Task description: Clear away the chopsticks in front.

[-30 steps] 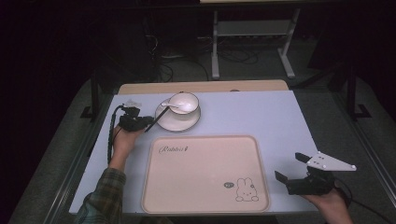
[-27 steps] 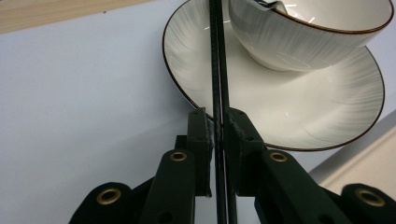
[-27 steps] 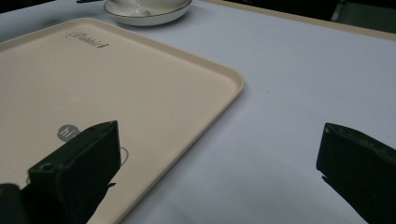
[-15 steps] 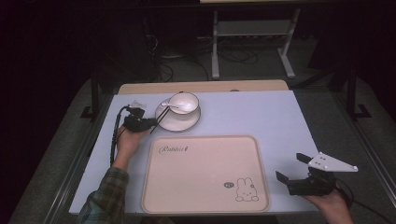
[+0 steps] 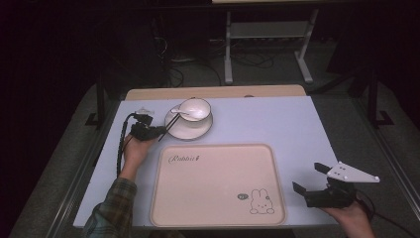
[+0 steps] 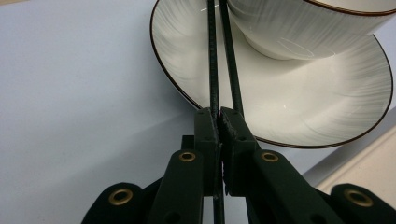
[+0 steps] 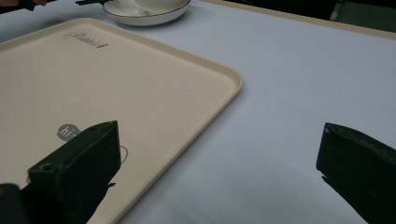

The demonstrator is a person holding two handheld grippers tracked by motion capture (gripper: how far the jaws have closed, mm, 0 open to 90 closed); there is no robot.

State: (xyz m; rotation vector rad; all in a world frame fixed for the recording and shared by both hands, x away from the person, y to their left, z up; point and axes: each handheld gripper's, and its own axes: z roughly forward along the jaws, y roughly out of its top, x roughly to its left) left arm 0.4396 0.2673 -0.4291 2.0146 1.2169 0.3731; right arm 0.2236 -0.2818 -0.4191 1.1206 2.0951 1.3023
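So the chopsticks (image 6: 219, 56) are pinched by the left gripper (image 5: 159, 131), jaws just closed on them, tips propped on the saucer (image 5: 190, 130) near the tabletop's far edge, probably for lifting. The right gripper (image 5: 317, 183) is parked wide open at the near right corner

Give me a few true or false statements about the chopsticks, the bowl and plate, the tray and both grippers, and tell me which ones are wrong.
1. The left gripper is shut on the chopsticks. True.
2. The bowl stands on the tray. False: it stands on the plate, beyond the tray.
3. The right gripper is open and holds nothing. True.
4. The chopsticks lie flat on the tray. False: they lie across the plate's rim, beside the bowl.
5. A rabbit is printed on the tray. True.
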